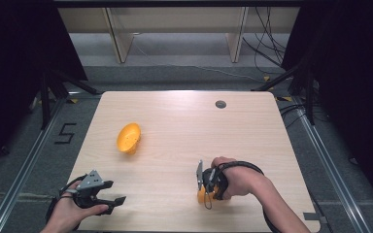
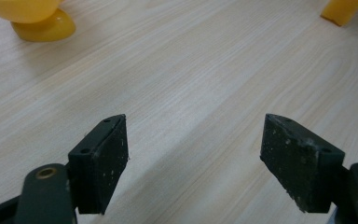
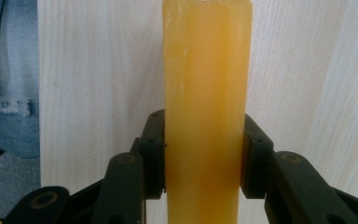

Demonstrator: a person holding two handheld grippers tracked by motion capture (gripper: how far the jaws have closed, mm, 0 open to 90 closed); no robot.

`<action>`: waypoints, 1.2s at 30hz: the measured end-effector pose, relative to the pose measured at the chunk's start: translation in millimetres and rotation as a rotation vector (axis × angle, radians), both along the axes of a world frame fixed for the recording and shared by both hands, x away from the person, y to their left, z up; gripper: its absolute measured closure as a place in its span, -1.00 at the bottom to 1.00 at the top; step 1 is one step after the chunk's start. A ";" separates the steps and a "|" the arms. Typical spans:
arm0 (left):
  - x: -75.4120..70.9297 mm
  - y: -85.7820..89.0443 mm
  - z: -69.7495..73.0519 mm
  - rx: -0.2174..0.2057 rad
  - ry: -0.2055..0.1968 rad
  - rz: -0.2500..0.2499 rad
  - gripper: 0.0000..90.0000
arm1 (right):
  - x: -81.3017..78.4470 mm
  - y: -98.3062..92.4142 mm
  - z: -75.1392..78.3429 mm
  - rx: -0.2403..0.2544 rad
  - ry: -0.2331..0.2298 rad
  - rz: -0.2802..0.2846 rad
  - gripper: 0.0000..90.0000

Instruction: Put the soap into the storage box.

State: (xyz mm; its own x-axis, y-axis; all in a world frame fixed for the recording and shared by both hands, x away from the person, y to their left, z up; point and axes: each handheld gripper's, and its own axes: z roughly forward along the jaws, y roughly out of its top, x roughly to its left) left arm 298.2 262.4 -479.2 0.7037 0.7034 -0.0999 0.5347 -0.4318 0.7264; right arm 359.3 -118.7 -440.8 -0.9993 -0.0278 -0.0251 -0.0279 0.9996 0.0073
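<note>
Right claw [image 3: 204, 161]: pinching a long, flat-sided, translucent amber-yellow bar [image 3: 207, 107], a black pad pressing on each long side. In the high view this claw [image 1: 205, 190] is sitting at about five o'clock on the desk, pointing down, with the bar [image 1: 202, 195] showing as an orange stub beneath it.

Why held so: the pads are gripping across the narrow width partway along the bar, probably because that width fits between them and the parallel faces are giving a flat seat.

Bar surface: smooth, glossy, waxy or plastic-looking, with straight edges and a squared end; what it is exactly cannot be told.

Left claw [image 2: 193, 158]: spread wide with nothing between the pads, hovering low over bare wood. In the high view it [image 1: 108, 200] is waiting at about seven o'clock near the front edge, seemingly kept clear of the working hand.

Yellow bowl-like piece [image 1: 128, 138]: lying tilted at about ten o'clock, well apart from both claws; rounded, shiny plastic on a small foot, seen again in the left gripper view [image 2: 32, 18].

Desk [image 1: 184, 126]: pale wood-grain laminate, matte, with rounded corners and a grey cable grommet [image 1: 220, 104] at about one o'clock.

Floor marking [image 1: 65, 133]: a taped figure five lying at nine o'clock, off the desk.
</note>
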 end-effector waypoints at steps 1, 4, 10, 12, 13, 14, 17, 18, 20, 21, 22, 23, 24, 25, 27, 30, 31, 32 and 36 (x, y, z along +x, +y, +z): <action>0.0 0.3 0.3 0.002 -0.004 0.003 -0.49 | -0.2 0.3 0.0 0.001 0.001 -0.022 0.37; 0.3 0.7 0.3 0.003 -0.005 0.001 -0.49 | 0.6 -0.4 -0.4 0.007 0.014 -0.040 0.37; -1.9 -4.1 -0.1 -0.035 0.002 -0.002 -0.49 | 2.0 -3.5 3.6 0.004 -0.008 0.050 0.37; -1.4 -4.3 1.3 -0.013 -0.005 -0.026 -0.49 | 0.2 -3.0 6.3 0.004 -0.012 0.032 0.37; -2.8 -6.4 1.5 -0.034 -0.019 -0.035 -0.49 | 2.0 -3.5 6.4 0.014 -0.008 0.055 0.37; -2.8 -7.1 2.0 -0.030 -0.035 -0.046 -0.49 | -0.7 -4.4 10.1 0.013 0.015 0.005 0.37; -3.9 -11.4 2.5 -0.044 -0.045 -0.065 -0.49 | -2.2 -5.0 11.7 0.013 0.022 -0.019 0.37; -3.4 -12.2 2.7 -0.032 -0.052 -0.077 -0.48 | -2.7 -4.8 11.8 0.014 0.028 -0.031 0.37; -5.3 -18.2 4.4 -0.052 -0.045 -0.090 -0.48 | 0.3 -3.9 10.9 0.035 0.034 0.004 0.37; -5.3 -18.2 4.4 -0.052 -0.045 -0.090 -0.48 | 0.7 -3.9 11.1 0.039 0.037 -0.001 0.37; -6.3 -24.1 5.8 -0.062 -0.056 -0.109 -0.47 | -2.5 -4.5 12.6 0.029 0.047 -0.076 0.37; -6.3 -24.1 5.8 -0.062 -0.056 -0.109 -0.47 | -1.6 -4.5 13.5 0.038 0.041 -0.067 0.37; -6.7 -27.5 6.3 -0.076 -0.059 -0.124 -0.47 | -2.3 -4.7 14.5 0.043 0.052 -0.093 0.37; -7.1 -35.4 8.2 -0.083 -0.066 -0.160 -0.47 | -1.7 -4.8 15.5 0.057 0.059 -0.092 0.37; -5.4 -42.2 9.3 -0.078 -0.070 -0.193 -0.46 | -1.4 -3.5 18.2 0.093 0.066 -0.072 0.37; -3.5 -52.8 10.9 -0.083 -0.072 -0.241 -0.43 | -4.2 0.3 24.5 0.101 0.054 -0.069 0.37; -1.0 -64.3 12.5 -0.095 -0.086 -0.279 -0.43 | -6.5 1.1 27.2 0.082 0.061 -0.095 0.37; -1.0 -64.3 12.5 -0.095 -0.086 -0.279 -0.42 | -6.7 3.2 29.5 0.091 0.061 -0.075 0.37; 6.0 -87.3 16.9 -0.117 -0.097 -0.361 -0.39 | -10.1 11.2 38.3 0.095 0.051 -0.060 0.37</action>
